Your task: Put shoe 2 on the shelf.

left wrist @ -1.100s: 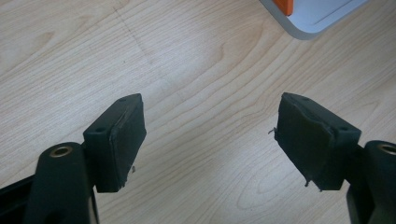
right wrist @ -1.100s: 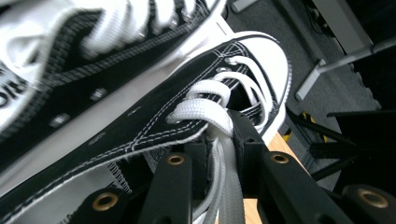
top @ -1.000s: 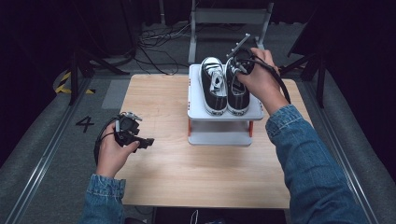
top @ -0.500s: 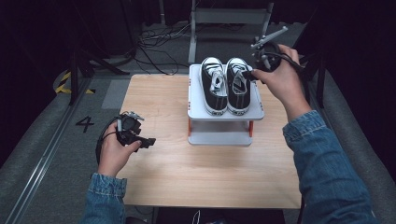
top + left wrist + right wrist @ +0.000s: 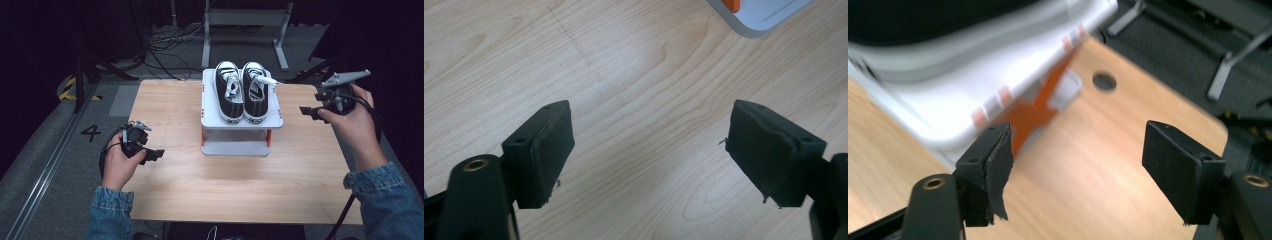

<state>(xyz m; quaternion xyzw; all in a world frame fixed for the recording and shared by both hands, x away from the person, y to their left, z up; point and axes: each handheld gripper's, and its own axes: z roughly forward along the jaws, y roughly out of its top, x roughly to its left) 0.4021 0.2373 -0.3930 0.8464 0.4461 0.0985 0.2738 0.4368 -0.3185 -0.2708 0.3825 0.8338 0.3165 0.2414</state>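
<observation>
Black canvas sneakers (image 5: 242, 92) side by side on the top shelf of the white rack (image 5: 240, 125) at the far middle of the table (image 5: 225, 185), toes away; probably light, soft in the upper but firm at sole and heel, so best pinched at the heel collar, not by the loose laces. Left gripper (image 5: 155, 154) low over the near left of the wood, right gripper (image 5: 306, 111) off to the rack's right, both with jaws wide apart, just opened further, nothing between them. Lower shelf in shadow, shoe insides out of sight, rack blurred in the right gripper view.
</observation>
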